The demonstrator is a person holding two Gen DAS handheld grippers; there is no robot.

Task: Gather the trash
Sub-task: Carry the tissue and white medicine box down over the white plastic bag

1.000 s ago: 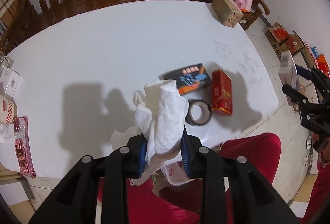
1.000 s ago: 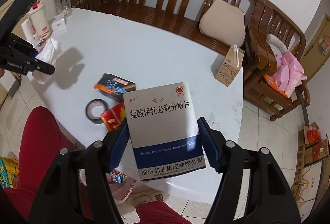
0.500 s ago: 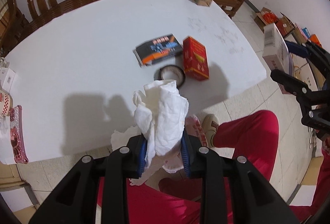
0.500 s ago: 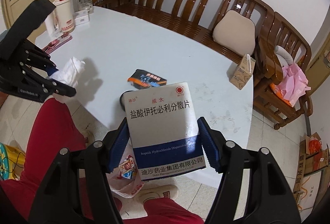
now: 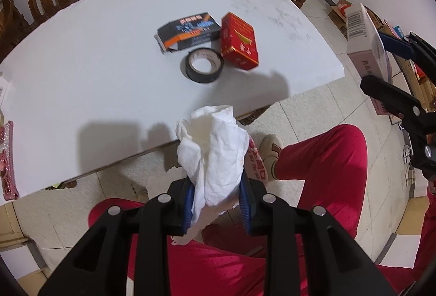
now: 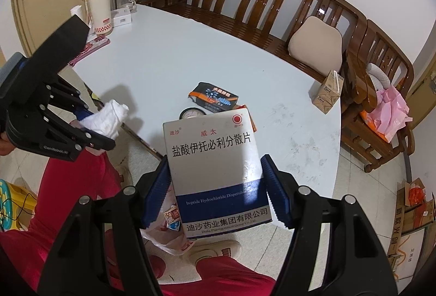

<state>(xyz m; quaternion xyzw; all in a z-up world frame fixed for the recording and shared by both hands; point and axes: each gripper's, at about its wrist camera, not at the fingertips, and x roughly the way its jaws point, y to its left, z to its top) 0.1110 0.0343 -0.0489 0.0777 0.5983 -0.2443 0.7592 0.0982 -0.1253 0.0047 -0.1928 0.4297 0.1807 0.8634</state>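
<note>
A wooden bench [image 6: 261,9] runs along the far side of the white table [image 5: 95,58], from 10 to 2 o'clock in the right wrist view, with a beige cushion [image 6: 316,43] on its seat. A person in red trousers [image 5: 327,167] sits at the near table edge, a shoe [image 5: 269,151] on the tiled floor. The right gripper [image 6: 215,192] is clamped on a white and blue medicine box [image 6: 215,173], its blue pads pressing both side faces; the box stands upright at the centre of that view, over the table edge. The left gripper [image 5: 216,203] is clenched on a crumpled white tissue [image 5: 215,157], which rises from between its pads at 6 o'clock in the left wrist view, off the table and above the floor. On the table, near the centre, lie a red box [image 5: 239,41], a black and orange box [image 5: 189,31] just beside it at 9 o'clock, and a roll of black tape [image 5: 203,65] touching or nearly touching both at 6 o'clock. A small brown carton [image 6: 327,92] stands at the table's far edge near 2 o'clock. A plastic bag [image 6: 169,230] holding wrappers lies on the floor beneath the medicine box.
</note>
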